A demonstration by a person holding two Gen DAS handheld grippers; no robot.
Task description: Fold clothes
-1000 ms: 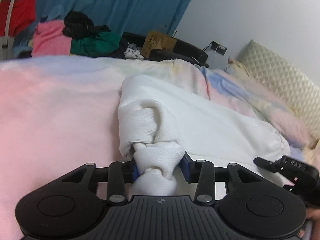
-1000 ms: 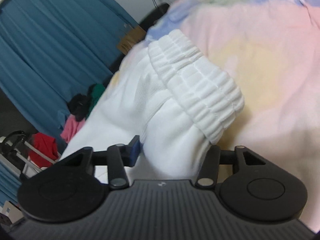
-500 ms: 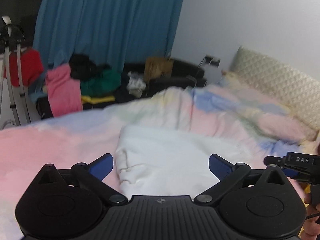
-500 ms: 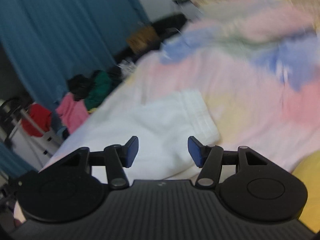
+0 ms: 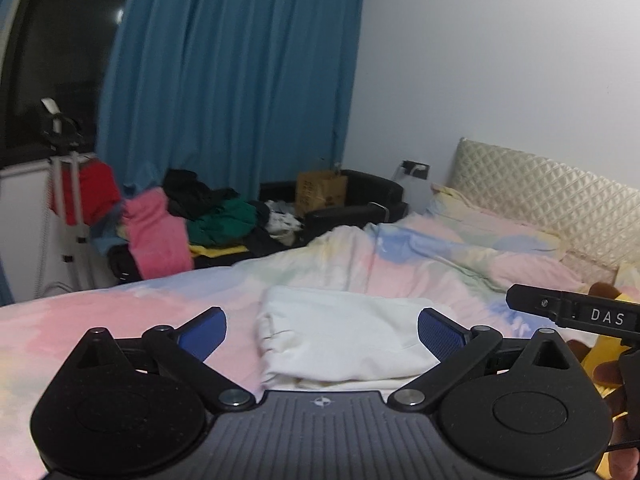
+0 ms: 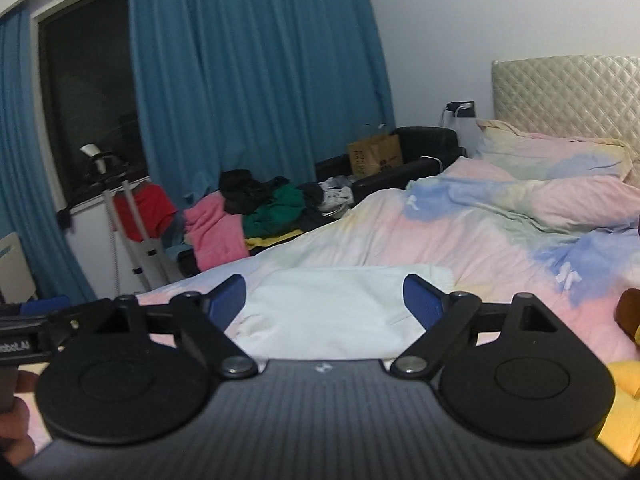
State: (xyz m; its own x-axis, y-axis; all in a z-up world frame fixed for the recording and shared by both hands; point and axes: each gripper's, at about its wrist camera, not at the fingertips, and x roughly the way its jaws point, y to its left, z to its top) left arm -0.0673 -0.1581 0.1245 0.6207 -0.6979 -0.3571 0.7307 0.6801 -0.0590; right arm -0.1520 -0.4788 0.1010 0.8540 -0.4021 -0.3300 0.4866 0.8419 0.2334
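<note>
A white folded garment (image 5: pixel 344 332) lies flat on the pastel bedspread (image 5: pixel 120 320); it also shows in the right wrist view (image 6: pixel 332 304). My left gripper (image 5: pixel 322 330) is open and empty, raised above and in front of the garment. My right gripper (image 6: pixel 324 300) is open and empty, also held back from the garment. The right gripper's body (image 5: pixel 576 314) shows at the right edge of the left wrist view, and the left gripper's body (image 6: pixel 24 332) shows at the left edge of the right wrist view.
A pile of pink, green and black clothes (image 5: pixel 188 220) lies beyond the bed by the blue curtain (image 5: pixel 232 80). A black sofa with a paper bag (image 5: pixel 322 190), a white stand with a red garment (image 5: pixel 76 200), pillows and a quilted headboard (image 5: pixel 552 204), and a yellow object (image 6: pixel 624 400) are around.
Both grippers let go of the white garment, opened wide and pulled up and back. The garment now lies flat and folded on the bed.
</note>
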